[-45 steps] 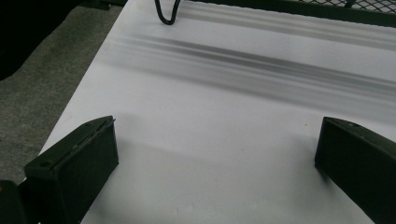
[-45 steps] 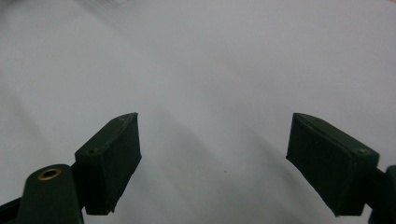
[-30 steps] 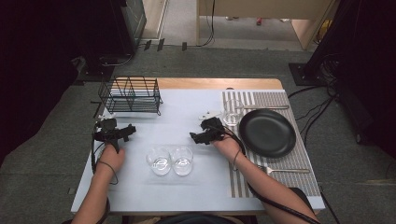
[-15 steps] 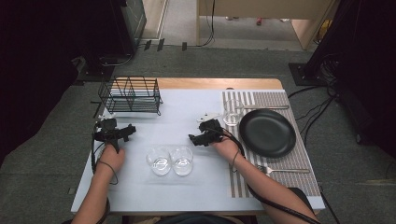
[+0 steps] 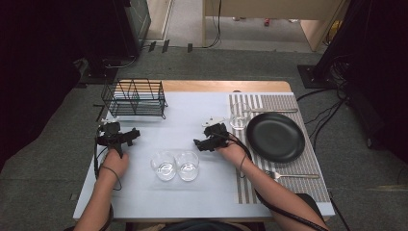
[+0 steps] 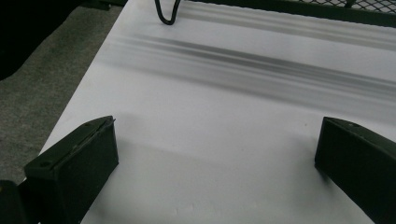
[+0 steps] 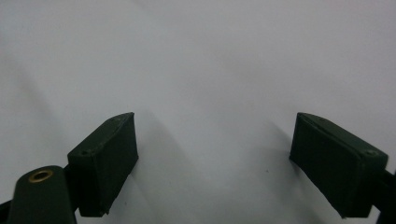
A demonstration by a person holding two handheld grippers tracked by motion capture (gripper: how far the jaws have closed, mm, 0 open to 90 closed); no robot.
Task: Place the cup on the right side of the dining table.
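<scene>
The right hand-held gripper [image 5: 198, 143], jaws just opening and empty, rests on the pale counter [image 5: 192, 197] near two clear glass tumblers [image 5: 174, 165]. The left hand-held gripper [image 5: 136, 133] gapes wide. Approach a tumbler level, straddling its wall squarely before squeezing.
</scene>
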